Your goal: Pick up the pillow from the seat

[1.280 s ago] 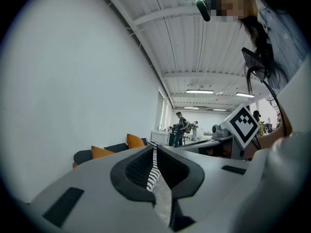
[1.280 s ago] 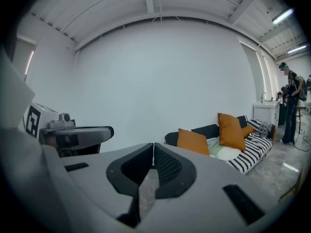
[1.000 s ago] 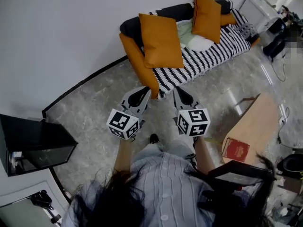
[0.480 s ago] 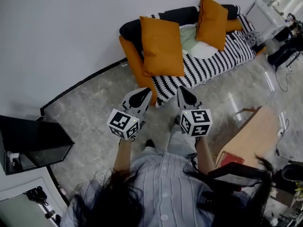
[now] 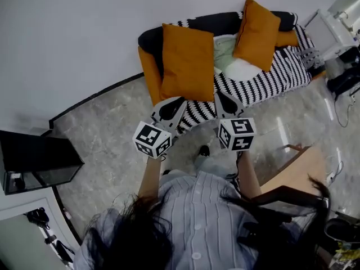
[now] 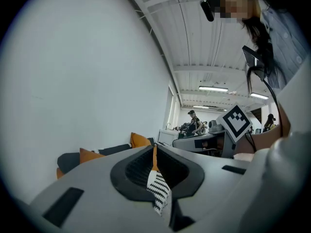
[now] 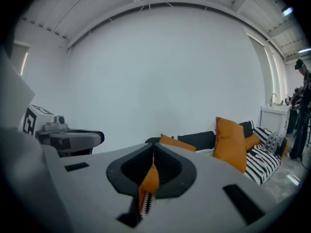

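A sofa (image 5: 264, 80) with a black-and-white striped cover stands against the white wall. A large orange pillow (image 5: 188, 61) leans at its left end, just beyond my grippers. A second orange pillow (image 5: 257, 27) stands farther right, also in the right gripper view (image 7: 231, 142), and a pale green cushion (image 5: 226, 48) lies between the two. My left gripper (image 5: 180, 100) is shut and empty, its tip near the lower edge of the large pillow. My right gripper (image 5: 220, 95) is likewise shut and empty, over the striped seat front. Both grippers are apart from the pillows.
A black cabinet (image 5: 34, 162) stands at the left by the wall. A wooden table (image 5: 295, 170) is at the right, with dark equipment (image 5: 344, 75) past the sofa's right end. Grey marble floor (image 5: 107, 134) lies in front of the sofa.
Both grippers have travelled forward toward the sofa as the person walked closer. Their tips now reach the sofa's front edge. The jaws stayed shut.
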